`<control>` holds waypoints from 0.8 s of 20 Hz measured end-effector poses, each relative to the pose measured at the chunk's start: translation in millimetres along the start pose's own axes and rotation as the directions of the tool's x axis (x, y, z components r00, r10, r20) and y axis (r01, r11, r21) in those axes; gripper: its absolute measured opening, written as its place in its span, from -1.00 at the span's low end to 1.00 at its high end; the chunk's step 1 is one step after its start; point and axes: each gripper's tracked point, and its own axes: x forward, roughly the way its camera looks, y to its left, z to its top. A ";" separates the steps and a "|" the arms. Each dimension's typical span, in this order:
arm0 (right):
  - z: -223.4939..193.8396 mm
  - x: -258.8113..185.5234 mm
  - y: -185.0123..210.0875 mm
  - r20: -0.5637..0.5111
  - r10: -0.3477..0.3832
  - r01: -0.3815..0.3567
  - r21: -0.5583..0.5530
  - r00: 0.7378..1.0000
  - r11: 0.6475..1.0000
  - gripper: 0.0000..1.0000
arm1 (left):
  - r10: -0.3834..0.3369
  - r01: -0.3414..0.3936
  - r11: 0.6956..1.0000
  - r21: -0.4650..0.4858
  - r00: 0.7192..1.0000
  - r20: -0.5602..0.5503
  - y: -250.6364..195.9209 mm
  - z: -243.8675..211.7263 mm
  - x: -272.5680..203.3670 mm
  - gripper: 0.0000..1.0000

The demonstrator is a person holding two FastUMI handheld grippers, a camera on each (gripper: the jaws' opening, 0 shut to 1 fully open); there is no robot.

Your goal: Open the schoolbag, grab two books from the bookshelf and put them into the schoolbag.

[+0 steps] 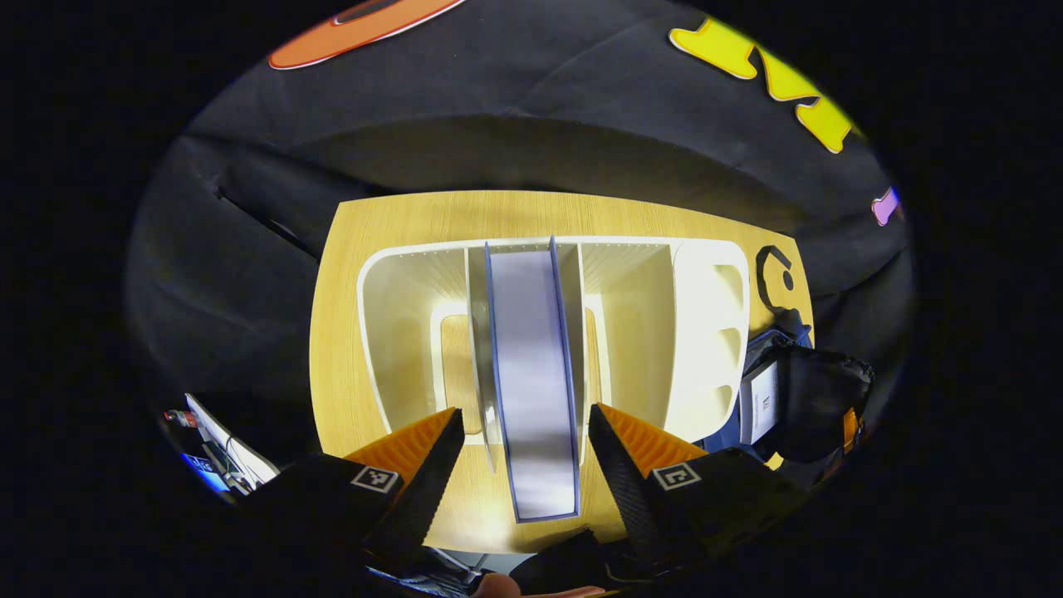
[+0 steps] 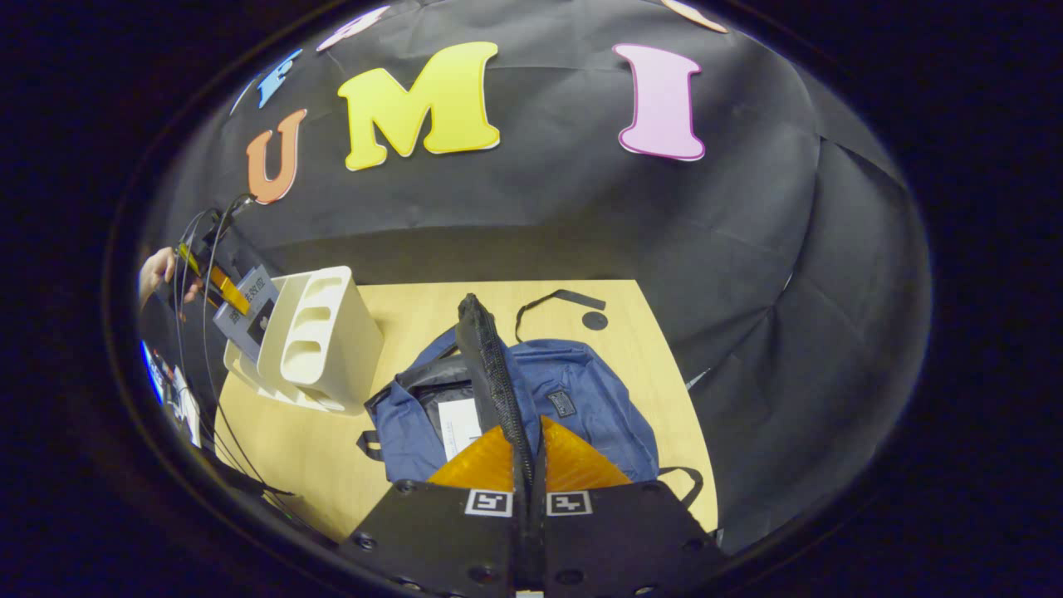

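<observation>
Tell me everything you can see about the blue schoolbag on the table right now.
The schoolbag is a soft navy fabric backpack lying flat on the wooden table, just right of the white bookshelf. Its top is open, showing a dark lining and one book with a white cover already inside. A small dark patch sits on its front, and black straps trail toward the table's far edge. The right gripper has its jaws shut on the black mesh edge of the opening, lifting it upright to hold the bag open.
</observation>
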 end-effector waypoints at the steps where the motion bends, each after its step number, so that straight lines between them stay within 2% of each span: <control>1: -0.3 -0.8 -0.7 0.000 0.001 -0.001 0.001 1.000 1.000 -0.99 | 0.007 -0.007 1.000 0.000 1.000 -0.013 -0.7 -0.9 2.4 0.87; 2: -2.4 -1.7 -1.4 0.001 0.001 -0.001 0.003 1.000 1.000 -0.99 | 0.014 -0.014 1.000 0.002 1.000 -0.028 -0.6 -1.4 4.3 0.77; 3: -2.7 -2.0 -1.8 0.001 0.001 -0.001 0.004 1.000 1.000 -0.99 | 0.023 -0.023 1.000 0.006 0.999 -0.039 -0.2 -1.5 6.7 0.82; 8: -8.8 -3.9 -0.9 0.003 0.014 -0.014 0.012 1.000 1.000 -0.99 | 0.094 -0.095 0.995 -0.011 0.991 -0.093 11.1 -2.0 18.0 0.24; 12: -10.4 -5.1 -2.1 0.012 0.020 -0.020 0.015 1.000 1.000 -0.99 | 0.074 -0.081 0.995 -0.053 0.990 -0.119 4.4 -10.6 11.8 -0.17; 15: -11.5 -4.5 -3.9 0.015 0.025 -0.025 0.008 1.000 1.000 -0.99 | 0.077 -0.081 0.996 -0.049 0.993 -0.086 5.9 -15.0 -6.9 -0.09; 16: -11.9 -4.3 -3.9 0.015 0.029 -0.029 0.009 0.999 1.000 -0.99 | 0.079 -0.082 0.996 -0.045 0.994 -0.070 7.7 -17.2 -18.0 -0.17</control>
